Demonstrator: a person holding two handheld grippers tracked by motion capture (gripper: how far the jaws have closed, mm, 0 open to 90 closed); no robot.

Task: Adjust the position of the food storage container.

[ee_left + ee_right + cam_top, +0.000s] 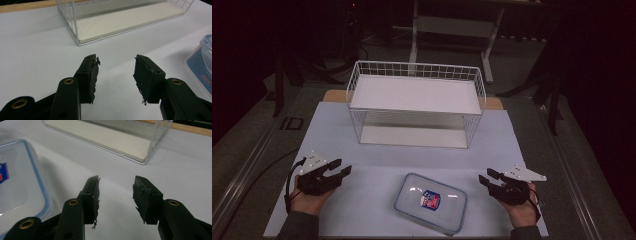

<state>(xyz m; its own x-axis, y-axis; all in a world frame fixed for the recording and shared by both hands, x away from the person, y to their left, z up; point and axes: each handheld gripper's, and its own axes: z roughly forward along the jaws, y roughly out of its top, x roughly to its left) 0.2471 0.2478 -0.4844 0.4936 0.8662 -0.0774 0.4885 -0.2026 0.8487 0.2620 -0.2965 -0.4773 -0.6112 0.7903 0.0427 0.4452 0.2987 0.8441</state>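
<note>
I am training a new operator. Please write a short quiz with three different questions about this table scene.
1. True or false: the left gripper holds the plastic container.
2. What lies between the two grippers? A) container B) cup C) towel
3. What stands behind the container?

Key:
1. False; its jaws are apart with nothing between them.
2. A; the right gripper is on its other side.
3. A white wire rack.
</note>
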